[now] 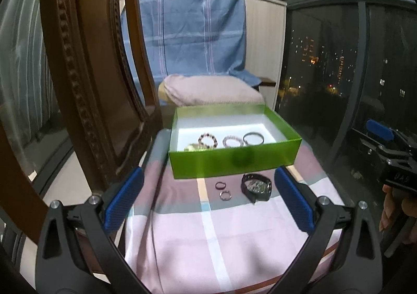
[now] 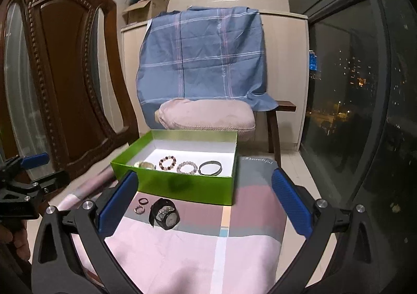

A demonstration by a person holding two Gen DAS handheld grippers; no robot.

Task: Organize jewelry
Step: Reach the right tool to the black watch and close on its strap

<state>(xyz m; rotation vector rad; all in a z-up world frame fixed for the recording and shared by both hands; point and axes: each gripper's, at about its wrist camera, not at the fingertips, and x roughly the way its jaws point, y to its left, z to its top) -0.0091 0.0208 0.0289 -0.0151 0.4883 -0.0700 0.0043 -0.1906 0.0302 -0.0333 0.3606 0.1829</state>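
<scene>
A green box point(image 1: 234, 161) point(image 2: 182, 184) with a white floor stands on the pink checked cloth point(image 1: 208, 236) point(image 2: 198, 249). Inside lie a dark beaded bracelet point(image 1: 208, 139) point(image 2: 167, 162), a pale beaded bracelet point(image 1: 232, 141) point(image 2: 186, 167), a dark bangle point(image 1: 253, 138) point(image 2: 210, 167) and a yellowish piece point(image 2: 145, 164). In front of the box lie two small rings point(image 1: 223, 190) point(image 2: 141, 205) and a black watch point(image 1: 256, 186) point(image 2: 164, 213). My left gripper point(image 1: 208, 200) is open, held back from the rings and watch. My right gripper point(image 2: 204, 201) is open too, nothing between its fingers.
A carved wooden chair back point(image 1: 86, 72) point(image 2: 67, 80) rises at the left. Behind the box is a chair with a pink cushion point(image 1: 211, 92) point(image 2: 206, 115) and a blue cloth point(image 2: 203, 57). Dark window glass point(image 1: 338, 72) point(image 2: 351, 85) fills the right.
</scene>
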